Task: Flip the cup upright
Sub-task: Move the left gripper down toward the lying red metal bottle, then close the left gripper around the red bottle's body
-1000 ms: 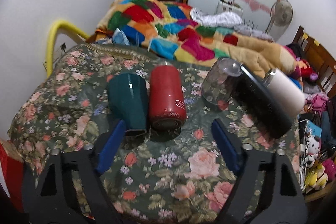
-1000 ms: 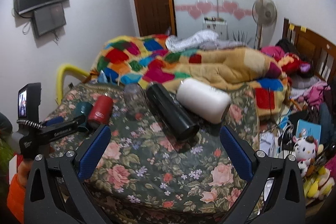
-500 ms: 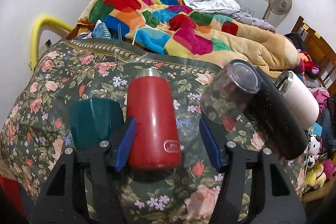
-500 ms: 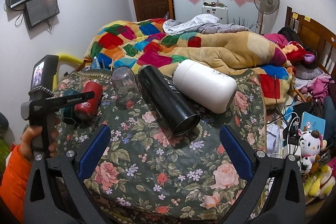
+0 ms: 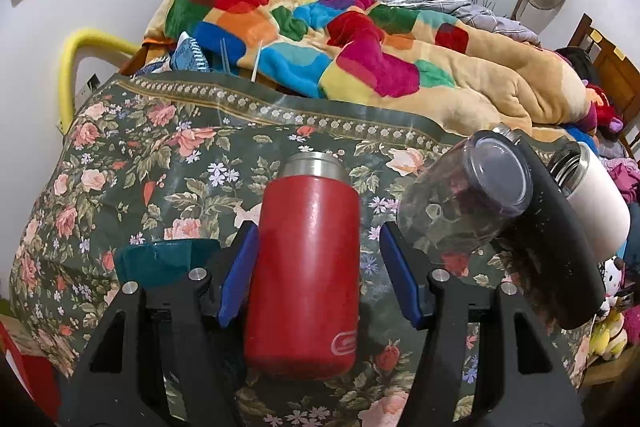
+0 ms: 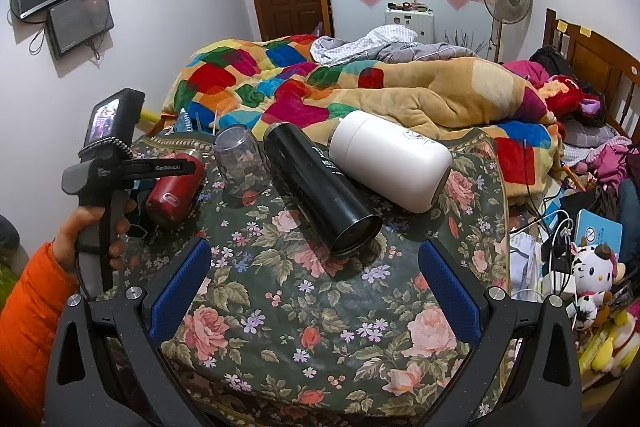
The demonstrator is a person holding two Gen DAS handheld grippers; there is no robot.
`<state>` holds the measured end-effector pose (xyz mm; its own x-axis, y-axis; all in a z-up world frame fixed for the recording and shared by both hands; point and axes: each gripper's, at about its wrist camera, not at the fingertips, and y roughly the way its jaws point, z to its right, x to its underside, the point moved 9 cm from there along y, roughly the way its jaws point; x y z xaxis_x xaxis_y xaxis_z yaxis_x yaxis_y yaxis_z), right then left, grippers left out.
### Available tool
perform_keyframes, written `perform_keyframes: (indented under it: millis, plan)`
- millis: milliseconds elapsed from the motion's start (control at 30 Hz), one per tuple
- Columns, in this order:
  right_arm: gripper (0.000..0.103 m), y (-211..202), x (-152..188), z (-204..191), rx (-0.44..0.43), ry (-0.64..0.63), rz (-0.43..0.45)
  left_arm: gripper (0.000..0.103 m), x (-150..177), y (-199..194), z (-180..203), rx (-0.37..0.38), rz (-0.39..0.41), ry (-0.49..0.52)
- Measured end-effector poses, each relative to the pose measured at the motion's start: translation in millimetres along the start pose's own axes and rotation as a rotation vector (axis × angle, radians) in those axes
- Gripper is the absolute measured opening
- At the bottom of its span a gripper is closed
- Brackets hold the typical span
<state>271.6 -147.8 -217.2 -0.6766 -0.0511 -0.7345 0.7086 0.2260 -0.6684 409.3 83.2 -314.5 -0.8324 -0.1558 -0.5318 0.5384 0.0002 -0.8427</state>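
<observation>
Straddling the red flask, the left gripper has its blue pads either side, partly closed; the left pad looks against it, the right shows a gap. Lying on the floral tablecloth, the flask sits between a green cup and a clear tumbler. Right gripper gapes wide, holding nothing, before the black flask and white flask.
</observation>
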Motion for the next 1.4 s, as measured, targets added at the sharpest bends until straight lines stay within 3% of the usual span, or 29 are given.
perform_keyframes:
  millis: [300, 433, 967, 1200, 1400]
  plan:
    - [0.103, 0.1, 2.3, 3.0, -0.018, 0.023, 0.001, 0.061, 19.6, -20.2, 24.9, 0.037, -0.01, 0.112]
    - [0.103, -5.1, 2.9, 1.1, -0.02, 0.02, 0.013, 0.061, 22.3, -7.5, 26.3, -0.001, -0.057, 0.143]
    - [0.103, -18.8, -0.2, 10.4, -0.014, 0.041, 0.042, 0.061, 37.2, 37.3, 26.4, 0.019, -0.195, 0.104]
    - [0.103, -31.3, -1.8, 10.6, -0.005, 0.031, 0.064, 0.061, 43.5, 13.5, 24.5, -0.008, -0.135, 0.099]
    - [0.103, -45.2, -3.2, 9.2, -0.011, 0.036, 0.092, 0.061, 47.8, -35.9, 33.5, 0.035, -0.064, 0.129]
